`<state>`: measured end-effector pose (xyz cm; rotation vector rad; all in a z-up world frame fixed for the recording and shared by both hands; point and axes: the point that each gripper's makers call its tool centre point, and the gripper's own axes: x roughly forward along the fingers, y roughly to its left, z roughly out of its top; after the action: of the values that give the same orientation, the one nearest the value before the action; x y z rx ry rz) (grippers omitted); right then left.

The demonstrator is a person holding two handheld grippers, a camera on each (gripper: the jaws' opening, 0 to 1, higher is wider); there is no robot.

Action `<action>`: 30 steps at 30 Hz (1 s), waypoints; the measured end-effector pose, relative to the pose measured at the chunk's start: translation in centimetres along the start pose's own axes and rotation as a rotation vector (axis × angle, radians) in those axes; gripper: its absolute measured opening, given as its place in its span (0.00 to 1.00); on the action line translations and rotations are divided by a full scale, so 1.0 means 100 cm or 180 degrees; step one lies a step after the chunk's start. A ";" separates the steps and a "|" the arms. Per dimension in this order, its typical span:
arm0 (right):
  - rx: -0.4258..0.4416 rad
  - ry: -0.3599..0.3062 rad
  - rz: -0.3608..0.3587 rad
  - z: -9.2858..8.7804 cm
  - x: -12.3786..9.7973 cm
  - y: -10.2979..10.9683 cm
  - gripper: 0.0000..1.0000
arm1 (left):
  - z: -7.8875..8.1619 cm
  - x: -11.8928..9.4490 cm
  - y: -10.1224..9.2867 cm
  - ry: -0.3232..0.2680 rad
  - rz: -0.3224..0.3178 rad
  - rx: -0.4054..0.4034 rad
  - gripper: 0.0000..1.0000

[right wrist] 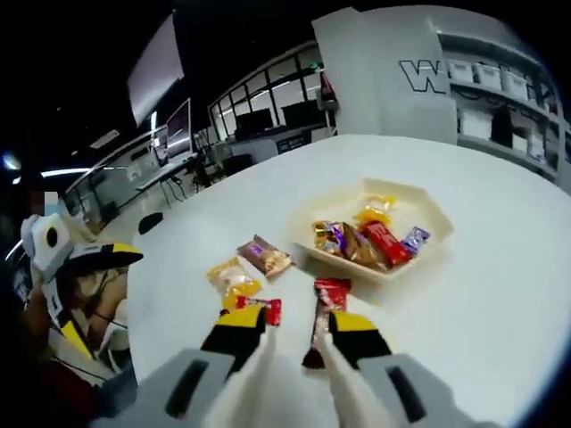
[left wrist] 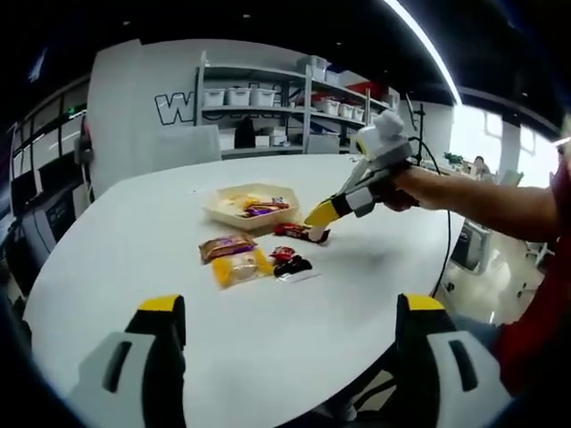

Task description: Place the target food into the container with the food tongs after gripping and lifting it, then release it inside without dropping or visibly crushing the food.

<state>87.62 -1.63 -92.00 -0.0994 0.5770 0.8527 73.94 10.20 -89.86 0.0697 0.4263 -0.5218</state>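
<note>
White table (right wrist: 500,294); landmark is the cream tray (right wrist: 428,241) of wrapped snacks. Right gripper (right wrist: 293,334), tongs (right wrist: 330,374) on its jaws, sits just short of the tray's near edge. A red packet (right wrist: 326,308) lies between the tong tips, long axis running toward the tray; grip looks partial, contact unclear. Left gripper (left wrist: 290,321) spread wide, well back from the tray. Left gripper view shows the right gripper's (left wrist: 343,203) downward tilt; right gripper view shows the tray's contents.
</note>
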 end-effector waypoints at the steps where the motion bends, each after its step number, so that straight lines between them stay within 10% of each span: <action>1: -0.0065 -0.0053 -0.0034 0.003 0.000 -0.002 0.23 | 0.001 0.000 0.000 -0.0005 0.0000 -0.0002 0.96; 19: -0.0512 -0.0302 -0.0284 0.019 0.023 -0.013 0.24 | -0.003 -0.008 0.013 0.0020 0.0103 -0.0034 0.96; 30: -0.0392 -0.0050 -0.0231 -0.003 0.034 -0.019 0.25 | -0.005 -0.008 0.015 0.0029 0.0115 -0.0047 0.96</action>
<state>90.66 -0.63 -94.29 -0.2244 0.5030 0.8175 73.89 12.00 -90.00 0.0655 0.4370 -0.4829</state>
